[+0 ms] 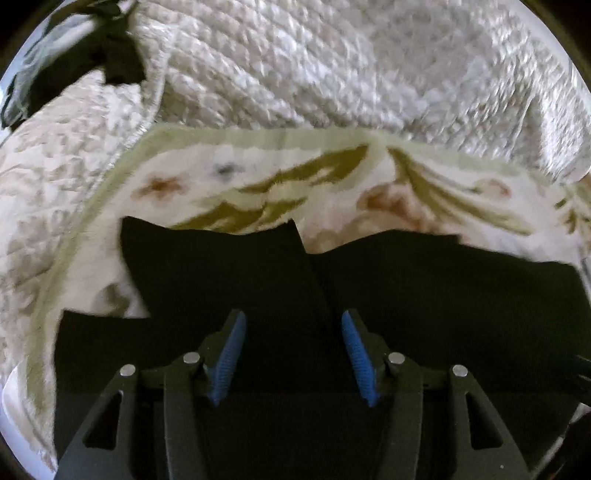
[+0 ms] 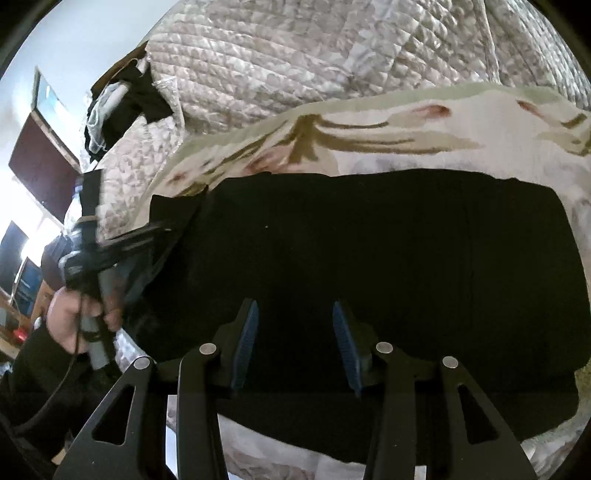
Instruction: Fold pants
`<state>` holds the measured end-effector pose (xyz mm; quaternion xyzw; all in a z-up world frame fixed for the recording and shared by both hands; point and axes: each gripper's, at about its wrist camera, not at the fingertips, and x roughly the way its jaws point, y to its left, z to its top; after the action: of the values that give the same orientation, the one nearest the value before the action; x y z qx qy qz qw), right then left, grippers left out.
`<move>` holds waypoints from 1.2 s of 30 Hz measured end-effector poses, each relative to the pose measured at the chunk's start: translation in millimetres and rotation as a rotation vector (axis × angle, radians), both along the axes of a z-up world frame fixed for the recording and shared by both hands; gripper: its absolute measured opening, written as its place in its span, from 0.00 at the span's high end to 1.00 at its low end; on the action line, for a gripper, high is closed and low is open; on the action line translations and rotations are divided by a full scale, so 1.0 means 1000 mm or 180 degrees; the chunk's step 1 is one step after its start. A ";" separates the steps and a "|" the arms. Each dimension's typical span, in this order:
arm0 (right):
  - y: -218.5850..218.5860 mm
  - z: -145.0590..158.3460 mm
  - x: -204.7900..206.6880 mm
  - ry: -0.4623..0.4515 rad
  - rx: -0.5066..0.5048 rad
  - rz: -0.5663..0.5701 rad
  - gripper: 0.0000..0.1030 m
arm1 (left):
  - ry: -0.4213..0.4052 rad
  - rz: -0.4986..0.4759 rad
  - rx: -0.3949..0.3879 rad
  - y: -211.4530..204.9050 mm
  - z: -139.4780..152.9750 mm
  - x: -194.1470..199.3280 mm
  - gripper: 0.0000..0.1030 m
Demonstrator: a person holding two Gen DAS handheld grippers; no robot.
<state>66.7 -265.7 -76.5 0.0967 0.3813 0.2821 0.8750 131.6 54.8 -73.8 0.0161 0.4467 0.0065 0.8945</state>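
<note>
This is a home bedroom: a bed (image 2: 332, 55) spread with a pale quilted bedspread (image 1: 295, 66) fills most of both views, and a floral blanket (image 1: 332, 177) with a green border lies on top of it. At the bed's far left corner sits a heap of dark and white clothes (image 2: 118, 110). Beyond that corner (in the right wrist view only) stand a white wall (image 2: 85, 33) and a dark panel (image 2: 40, 166), blurred.

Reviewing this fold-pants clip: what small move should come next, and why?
Probably lift both grippers clear. The left gripper and right gripper stand open over the black fabric pants, which lie folded on the floral blanket, with nothing pinched.
</note>
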 end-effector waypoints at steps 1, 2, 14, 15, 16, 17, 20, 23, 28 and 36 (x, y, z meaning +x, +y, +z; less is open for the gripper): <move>-0.001 -0.001 0.003 0.0026 0.0015 -0.0023 0.58 | 0.0001 0.0006 0.0050 -0.002 -0.005 0.004 0.44; -0.002 -0.003 0.005 0.0043 0.0020 -0.0035 0.58 | -0.0092 -0.0006 0.0125 -0.004 -0.007 0.005 0.45; -0.005 -0.004 0.002 0.0002 -0.0025 -0.0141 0.58 | -0.0684 0.0573 -0.0341 0.064 0.043 -0.072 0.95; -0.007 -0.003 0.000 -0.0010 -0.0022 -0.0161 0.58 | -0.0729 0.0652 -0.0379 0.073 0.045 -0.083 0.95; -0.009 -0.003 -0.002 -0.0016 -0.0009 -0.0180 0.58 | -0.0755 0.0755 -0.0424 0.084 0.046 -0.096 0.95; -0.012 -0.002 -0.004 -0.0011 0.0006 -0.0206 0.58 | -0.0751 0.0836 -0.0474 0.094 0.044 -0.105 0.95; -0.018 -0.006 -0.011 0.0018 0.0040 -0.0257 0.58 | -0.0647 0.0963 -0.0638 0.114 0.031 -0.126 0.95; -0.025 -0.015 -0.023 0.0090 0.0103 -0.0317 0.58 | -0.0524 0.1028 -0.0769 0.123 0.014 -0.136 0.94; -0.041 -0.023 -0.043 0.0171 0.0344 -0.0484 0.55 | -0.0485 0.1076 -0.1076 0.134 0.006 -0.138 0.80; -0.069 -0.025 -0.057 0.0182 0.0443 -0.1049 0.50 | -0.0429 0.1230 -0.1204 0.139 -0.003 -0.130 0.67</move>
<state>9.9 -334.4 -101.0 0.2262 0.3646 0.1577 0.8894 1.9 193.7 -76.6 -0.2372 0.3742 0.0946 0.8915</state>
